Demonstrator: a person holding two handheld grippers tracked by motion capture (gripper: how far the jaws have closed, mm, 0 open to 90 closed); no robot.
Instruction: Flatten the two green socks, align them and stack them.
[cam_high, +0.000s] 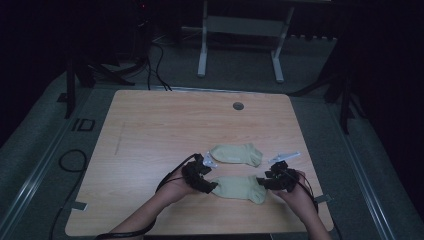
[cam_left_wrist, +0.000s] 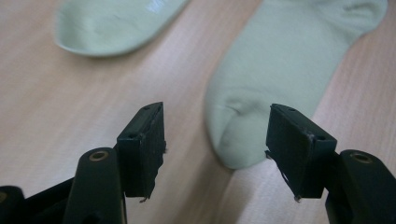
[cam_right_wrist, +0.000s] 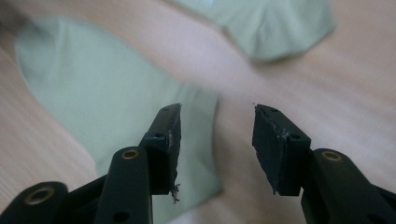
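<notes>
Two pale green ankle socks lie flat on the wooden table (cam_high: 165, 125), one behind the other. My left gripper (cam_high: 210, 186) is at the left end of the near sock (cam_high: 240, 187), and my right gripper (cam_high: 262, 182) is at its right end. In the left gripper view the left gripper (cam_left_wrist: 217, 114) is open, with the rounded toe of the near sock (cam_left_wrist: 280, 70) lying between the jaws, untouched by the pads. In the right gripper view the right gripper (cam_right_wrist: 217, 112) is open over the other end of the near sock (cam_right_wrist: 93, 93), whose edge runs under the left jaw. The far sock (cam_high: 236, 153) (cam_left_wrist: 112, 23) (cam_right_wrist: 271, 23) lies just beyond.
A round cable hole (cam_high: 238, 106) sits near the table's far edge. Behind the table stands a white desk frame (cam_high: 240, 45) on the grey floor. Cables (cam_high: 70, 160) loop on the floor at the left. The person's forearms come in over the front edge.
</notes>
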